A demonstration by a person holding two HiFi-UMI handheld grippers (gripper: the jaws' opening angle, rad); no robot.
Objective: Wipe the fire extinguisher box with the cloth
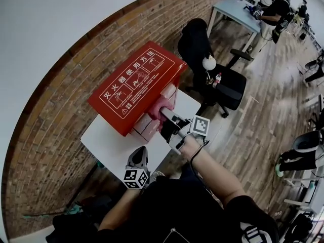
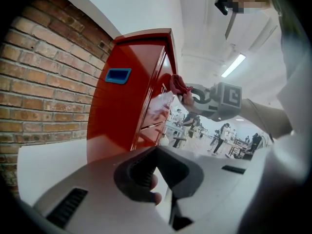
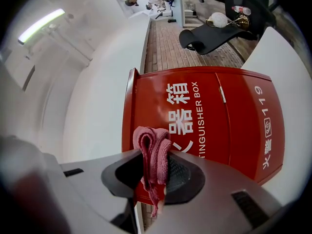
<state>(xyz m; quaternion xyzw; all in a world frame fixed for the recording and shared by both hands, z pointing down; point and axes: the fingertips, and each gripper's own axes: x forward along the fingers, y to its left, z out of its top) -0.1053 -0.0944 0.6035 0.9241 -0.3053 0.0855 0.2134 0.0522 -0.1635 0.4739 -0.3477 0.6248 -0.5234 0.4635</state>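
Running behind the fire extinguisher box (image 1: 134, 82), a brick wall (image 1: 55, 115) is shown under a band of white plaster, with the box's back set close against it. Beneath the box a white table (image 1: 109, 140) is seen, and the box is stood upright on it. The box itself is red: its top is printed with white instruction panels, its front is lettered "FIRE EXTINGUISHER BOX" and "119", and a blue tag is fixed on its side.

Beyond the box, on the wooden floor, a black office chair (image 1: 212, 70) is parked, with a pale round object and a small bottle left on its seat.

At the box's front, the right gripper (image 1: 166, 113) is held up near the top edge. Its jaws are closed tightly on a folded pink cloth (image 3: 152, 140), which is bunched above the pads and trails below them. From the left gripper view, the cloth is seen pressed up to the upper part of the box's front.

Lower down in front of the box, over the near part of the table, the left gripper (image 1: 140, 153) is held apart from the box. Its jaws are brought together, and nothing is gripped between them
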